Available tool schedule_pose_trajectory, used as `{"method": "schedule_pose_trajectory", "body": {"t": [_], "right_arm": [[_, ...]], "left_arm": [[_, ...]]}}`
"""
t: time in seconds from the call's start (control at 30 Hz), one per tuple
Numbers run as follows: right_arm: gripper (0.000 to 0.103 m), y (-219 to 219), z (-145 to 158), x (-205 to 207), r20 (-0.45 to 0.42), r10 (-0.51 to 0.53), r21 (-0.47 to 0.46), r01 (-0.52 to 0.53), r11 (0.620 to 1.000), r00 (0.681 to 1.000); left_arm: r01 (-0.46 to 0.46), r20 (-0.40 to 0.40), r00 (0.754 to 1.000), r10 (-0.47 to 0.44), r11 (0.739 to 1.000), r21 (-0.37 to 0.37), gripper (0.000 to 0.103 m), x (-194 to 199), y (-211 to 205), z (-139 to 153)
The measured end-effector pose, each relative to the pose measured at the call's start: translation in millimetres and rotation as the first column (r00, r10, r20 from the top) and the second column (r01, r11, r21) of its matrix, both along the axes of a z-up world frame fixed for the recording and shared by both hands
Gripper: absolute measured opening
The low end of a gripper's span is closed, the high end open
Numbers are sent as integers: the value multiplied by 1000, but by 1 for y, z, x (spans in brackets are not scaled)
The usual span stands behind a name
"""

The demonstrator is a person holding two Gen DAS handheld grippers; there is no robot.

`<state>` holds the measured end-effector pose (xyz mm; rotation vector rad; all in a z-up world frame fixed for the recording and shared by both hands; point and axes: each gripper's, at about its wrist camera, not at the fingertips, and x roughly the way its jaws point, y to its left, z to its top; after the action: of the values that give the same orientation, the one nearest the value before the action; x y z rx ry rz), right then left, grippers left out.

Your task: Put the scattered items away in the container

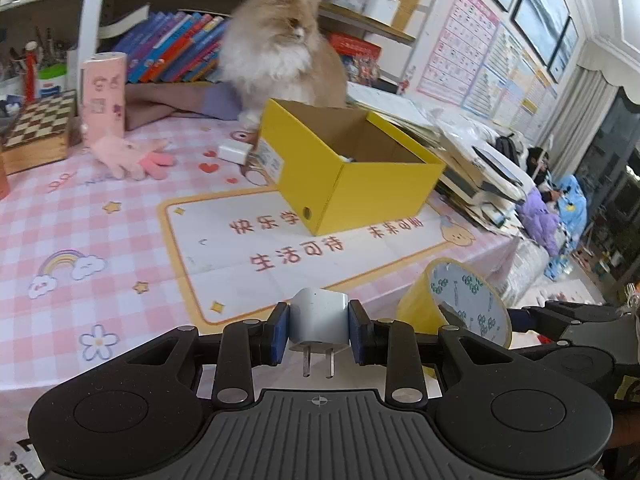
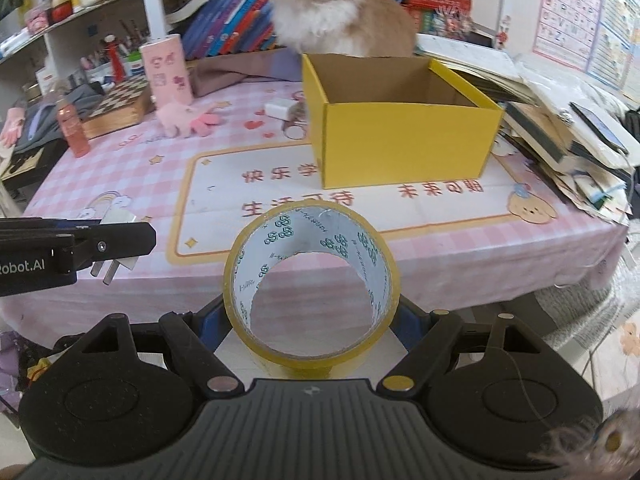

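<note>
The left hand-held gripper [image 1: 319,330] is clamped narrowly on a white plug [image 1: 319,316], prongs pointing back at the camera, while the right hand-held gripper [image 2: 312,320] stands wide, its pads pressing a roll of yellow tape [image 2: 311,284] with the hole facing forward. Both hover at the surface's [image 2: 480,248] near edge. The open yellow box [image 2: 400,136] lies ahead at twelve o'clock from the right hand-held gripper, about one o'clock from the left, its long axis running away towards the cat [image 2: 340,8]; the right looks nearer.
</note>
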<state>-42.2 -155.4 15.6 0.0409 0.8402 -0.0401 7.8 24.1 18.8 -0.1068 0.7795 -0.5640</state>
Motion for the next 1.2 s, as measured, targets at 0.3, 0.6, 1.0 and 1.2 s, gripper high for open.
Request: {"method": "schedule_pose_trajectory", "body": {"t": [0.3, 0.6, 1.0, 1.2], "right_arm": [[80, -19, -1, -4, -11, -59, -3, 59, 998, 998], [80, -41, -1, -3, -15, -106, -5, 105, 994, 994], [80, -69, -1, -2, -19, -157, -4, 157, 988, 987], [80, -79, -3, 1, -25, -166, 1, 166, 986, 986]], "left_arm": [[61, -9, 998, -61, 998, 1, 29, 6, -23, -3], [110, -7, 994, -110, 994, 3, 29, 16, -47, -3], [168, -5, 986, -168, 986, 11, 29, 25, -77, -4], [178, -11, 984, -178, 984, 17, 29, 30, -88, -5]]}}
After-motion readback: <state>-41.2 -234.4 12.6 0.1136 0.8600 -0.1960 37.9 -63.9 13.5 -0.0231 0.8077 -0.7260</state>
